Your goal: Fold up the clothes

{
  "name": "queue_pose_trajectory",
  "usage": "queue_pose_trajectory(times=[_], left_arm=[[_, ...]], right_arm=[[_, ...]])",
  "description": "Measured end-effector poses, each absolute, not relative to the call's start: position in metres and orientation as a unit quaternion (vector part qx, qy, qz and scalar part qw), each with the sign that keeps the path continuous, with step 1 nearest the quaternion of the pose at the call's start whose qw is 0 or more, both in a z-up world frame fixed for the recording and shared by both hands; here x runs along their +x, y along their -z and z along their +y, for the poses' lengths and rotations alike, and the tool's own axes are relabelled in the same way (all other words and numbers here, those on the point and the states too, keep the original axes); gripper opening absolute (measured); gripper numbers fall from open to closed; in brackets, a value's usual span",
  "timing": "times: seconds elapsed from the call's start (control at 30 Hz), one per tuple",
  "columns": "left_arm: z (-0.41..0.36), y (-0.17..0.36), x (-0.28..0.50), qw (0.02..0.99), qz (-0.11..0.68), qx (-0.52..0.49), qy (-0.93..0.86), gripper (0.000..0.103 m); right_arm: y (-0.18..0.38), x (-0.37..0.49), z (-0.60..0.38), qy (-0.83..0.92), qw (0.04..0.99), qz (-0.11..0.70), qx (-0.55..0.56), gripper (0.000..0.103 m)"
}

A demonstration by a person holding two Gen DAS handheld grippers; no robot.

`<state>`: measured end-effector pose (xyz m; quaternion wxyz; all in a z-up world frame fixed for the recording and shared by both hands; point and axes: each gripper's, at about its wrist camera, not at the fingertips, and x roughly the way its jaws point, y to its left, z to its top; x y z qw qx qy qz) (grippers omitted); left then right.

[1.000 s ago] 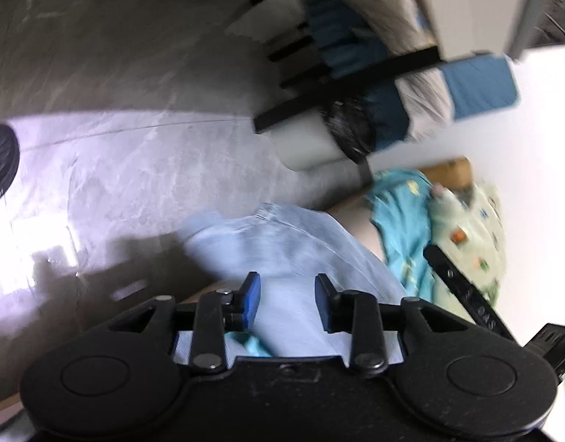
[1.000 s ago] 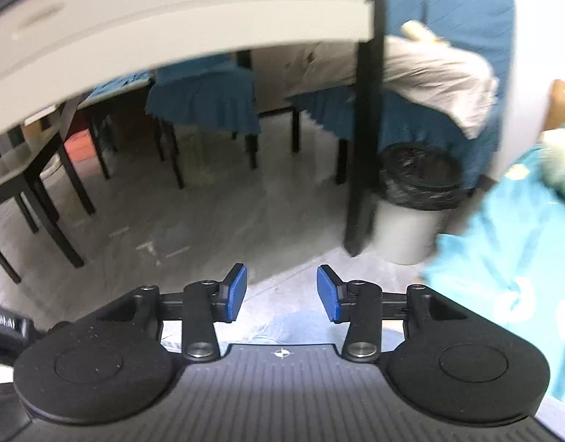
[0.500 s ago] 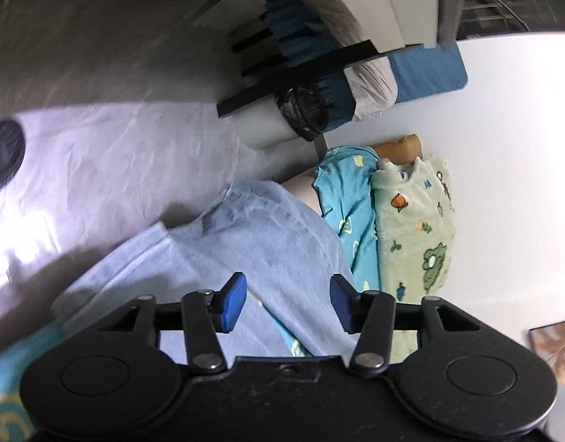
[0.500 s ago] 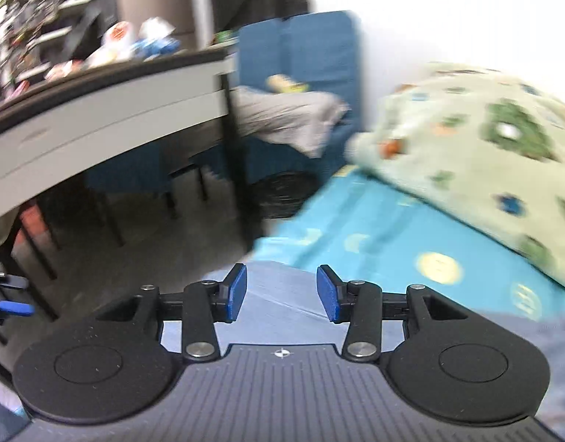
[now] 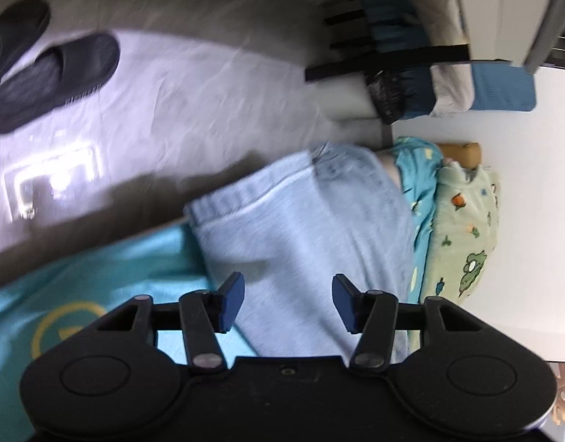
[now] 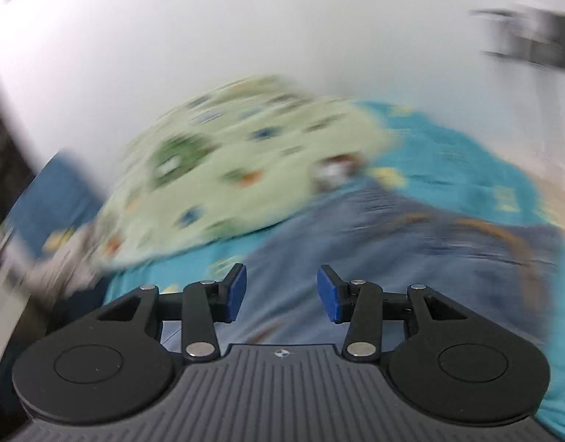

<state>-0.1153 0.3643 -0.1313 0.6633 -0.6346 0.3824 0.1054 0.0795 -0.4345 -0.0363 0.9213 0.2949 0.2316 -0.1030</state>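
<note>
Both the left gripper, whose jaws have just been opening, and the right gripper are released and empty above the pale blue denim garment, which lies on the turquoise patterned bedsheet. Risk: a closure from this position may pinch the bedsheet with the denim, or catch only one layer. The bed abuts a white wall; black slide sandals rest on the grey glossy floor

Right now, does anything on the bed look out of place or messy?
The jeans lie partly over the bed's edge, one end hanging toward the floor rather than flat on the sheet. The quilt sits bunched against the wall. Nothing looks spilled or damaged.
</note>
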Motion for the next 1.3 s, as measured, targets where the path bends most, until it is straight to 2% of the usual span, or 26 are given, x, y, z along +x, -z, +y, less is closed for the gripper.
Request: queue_pose_trajectory(times=[0.13, 0.27, 0.37, 0.53, 0.57, 0.6, 0.67, 0.73, 0.77, 0.83, 0.9, 0.97, 1.1, 1.3], left_arm=[[0.359, 0.145, -0.110, 0.646, 0.407, -0.638, -0.102, 0.051], [0.355, 0.162, -0.101, 0.633, 0.418, -0.648, -0.067, 0.050], [0.352, 0.171, -0.090, 0.626, 0.423, -0.654, -0.041, 0.050], [0.350, 0.179, -0.072, 0.631, 0.428, -0.646, -0.028, 0.048], [0.350, 0.179, -0.070, 0.633, 0.424, -0.647, -0.026, 0.044], [0.349, 0.178, -0.069, 0.638, 0.414, -0.649, -0.019, 0.034], [0.347, 0.181, -0.065, 0.634, 0.418, -0.650, -0.015, 0.022], [0.345, 0.181, -0.062, 0.638, 0.414, -0.649, -0.007, 0.005], [0.345, 0.178, -0.063, 0.645, 0.409, -0.646, -0.010, 0.004], [0.347, 0.170, -0.067, 0.658, 0.389, -0.644, -0.026, 0.001], [0.349, 0.156, -0.074, 0.680, 0.351, -0.643, -0.029, 0.000], [0.350, 0.135, -0.082, 0.710, 0.322, -0.626, -0.034, 0.000], [0.369, 0.105, -0.105, 0.726, 0.248, -0.639, -0.053, 0.000], [0.367, 0.114, -0.124, 0.706, 0.297, -0.641, -0.044, 0.001]], right_arm=[[0.053, 0.056, -0.478, 0.205, 0.879, 0.221, 0.368, 0.049], [0.071, 0.033, -0.509, 0.301, 0.827, 0.218, 0.423, 0.056], [0.081, 0.023, -0.529, 0.362, 0.805, 0.218, 0.416, 0.066], [0.118, 0.032, -0.554, 0.366, 0.769, 0.274, 0.447, 0.067], [0.126, 0.038, -0.556, 0.360, 0.767, 0.286, 0.447, 0.067], [0.132, 0.043, -0.558, 0.354, 0.767, 0.295, 0.446, 0.067], [0.145, 0.052, -0.563, 0.342, 0.766, 0.312, 0.446, 0.067], [0.151, 0.052, -0.567, 0.351, 0.756, 0.310, 0.458, 0.065], [0.153, 0.052, -0.568, 0.351, 0.754, 0.303, 0.465, 0.063], [0.154, 0.052, -0.570, 0.341, 0.756, 0.290, 0.478, 0.045], [0.147, 0.051, -0.567, 0.335, 0.765, 0.279, 0.473, 0.016], [0.136, 0.048, -0.564, 0.343, 0.778, 0.256, 0.460, 0.010], [0.108, 0.039, -0.551, 0.344, 0.801, 0.200, 0.448, 0.008], [0.098, 0.035, -0.547, 0.344, 0.807, 0.211, 0.431, 0.009]])
